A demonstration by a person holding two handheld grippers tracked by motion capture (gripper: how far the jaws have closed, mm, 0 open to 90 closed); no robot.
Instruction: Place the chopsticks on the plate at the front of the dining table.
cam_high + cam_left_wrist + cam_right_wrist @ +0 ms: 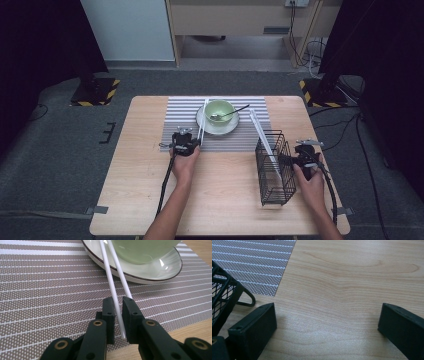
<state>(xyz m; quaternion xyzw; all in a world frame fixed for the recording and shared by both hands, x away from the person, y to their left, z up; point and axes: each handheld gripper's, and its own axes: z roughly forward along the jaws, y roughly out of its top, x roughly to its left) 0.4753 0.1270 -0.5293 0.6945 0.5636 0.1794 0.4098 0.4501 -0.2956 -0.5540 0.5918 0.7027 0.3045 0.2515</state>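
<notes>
Evidently mid-pickup: left gripper [119,315] closed on white chopsticks [113,287] leaning on the plate [172,267] ahead; right gripper [325,322] open beside wire basket [274,167]; next, lift clear.

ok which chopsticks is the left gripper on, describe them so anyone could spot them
Start at the striped placemat in the middle of the wooden table, then find the white plate under the green bowl. The white chopsticks lean on that plate's left rim, near ends between the left gripper fingers; another white pair stands in the black wire basket.
</notes>
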